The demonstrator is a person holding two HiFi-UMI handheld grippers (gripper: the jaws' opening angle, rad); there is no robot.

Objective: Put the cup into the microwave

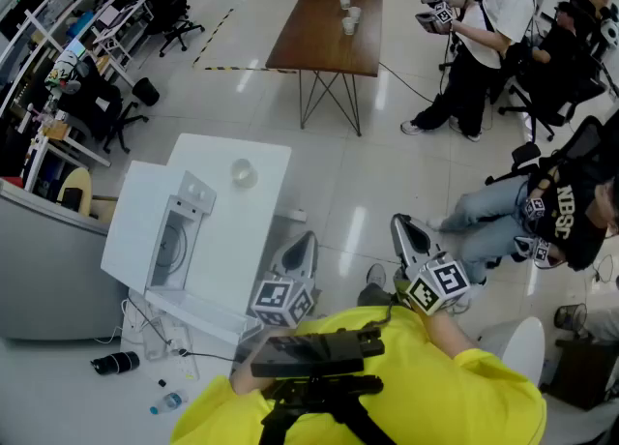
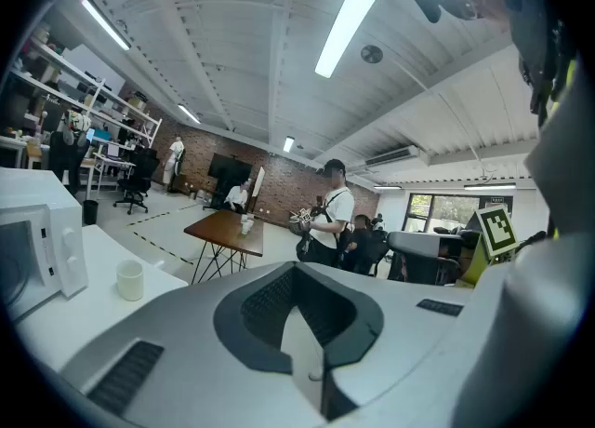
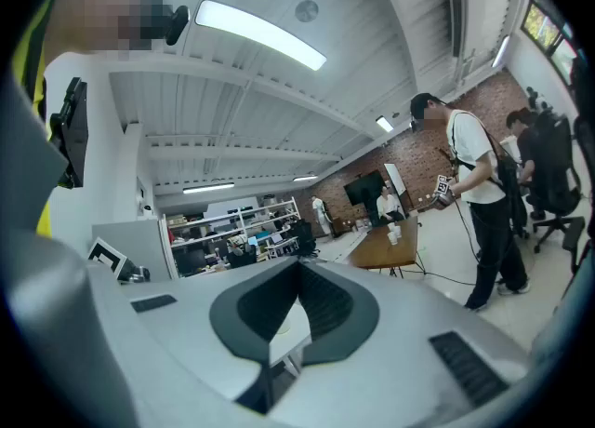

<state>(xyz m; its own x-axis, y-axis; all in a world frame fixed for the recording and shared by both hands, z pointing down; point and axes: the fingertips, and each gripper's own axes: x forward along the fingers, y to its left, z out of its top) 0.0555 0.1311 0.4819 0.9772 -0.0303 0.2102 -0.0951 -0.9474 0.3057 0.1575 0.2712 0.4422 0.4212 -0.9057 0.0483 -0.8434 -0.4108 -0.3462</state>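
Observation:
A small white cup (image 1: 244, 173) stands on the white table (image 1: 253, 240), near its far end; in the left gripper view the cup (image 2: 130, 279) is at the lower left. The white microwave (image 1: 166, 238) sits on the table's left part with its door shut, and its front (image 2: 33, 254) shows at the left edge of the left gripper view. My left gripper (image 1: 301, 243) hangs off the table's near right corner, jaws together and empty (image 2: 303, 319). My right gripper (image 1: 405, 227) is held further right over the floor, shut on nothing (image 3: 293, 310).
A brown table (image 1: 329, 32) with several cups stands further back. A person (image 1: 484, 22) holding grippers stands at its right, and another person (image 1: 542, 211) sits at the right. Office chairs and shelves line the left. A bottle (image 1: 169, 401) and cables lie on the floor by the white table.

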